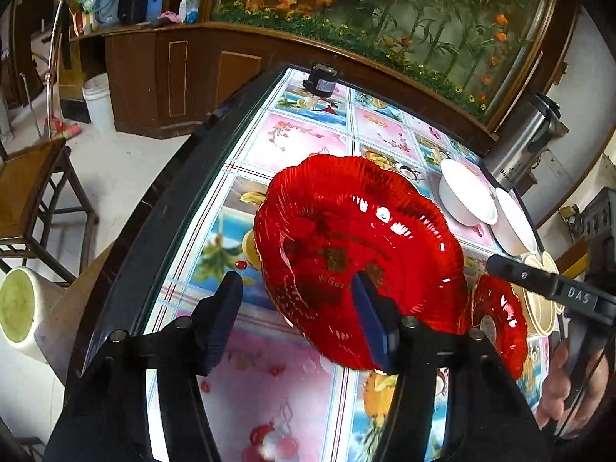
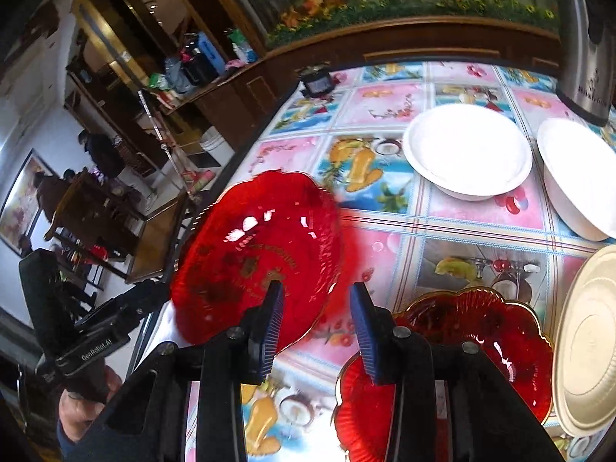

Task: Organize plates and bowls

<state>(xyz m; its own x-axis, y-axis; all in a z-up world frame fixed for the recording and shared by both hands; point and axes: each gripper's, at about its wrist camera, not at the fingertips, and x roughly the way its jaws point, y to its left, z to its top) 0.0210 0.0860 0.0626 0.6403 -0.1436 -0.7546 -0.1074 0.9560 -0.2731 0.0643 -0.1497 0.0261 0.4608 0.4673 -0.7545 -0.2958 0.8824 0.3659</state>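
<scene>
Floral-print tablecloth (image 2: 389, 227) covers the table. Large red glass plate (image 1: 358, 254) sits tilted, its near rim between the left gripper (image 1: 296, 308) fingers; contact uncertain, cannot tell if grasped. Right gripper (image 2: 317, 308) angles downward, jaws partly apart with only cloth between them, nothing held; the large plate lies left of its fingers, a smaller red plate (image 2: 481, 338) to their right. Handles read "DAS" and "GenRobot.AI". Two white bowls (image 2: 467, 150) rest beyond.

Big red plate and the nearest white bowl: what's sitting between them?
Nothing: in the right wrist view only bare tablecloth lies between the plate and the bowl.
</scene>
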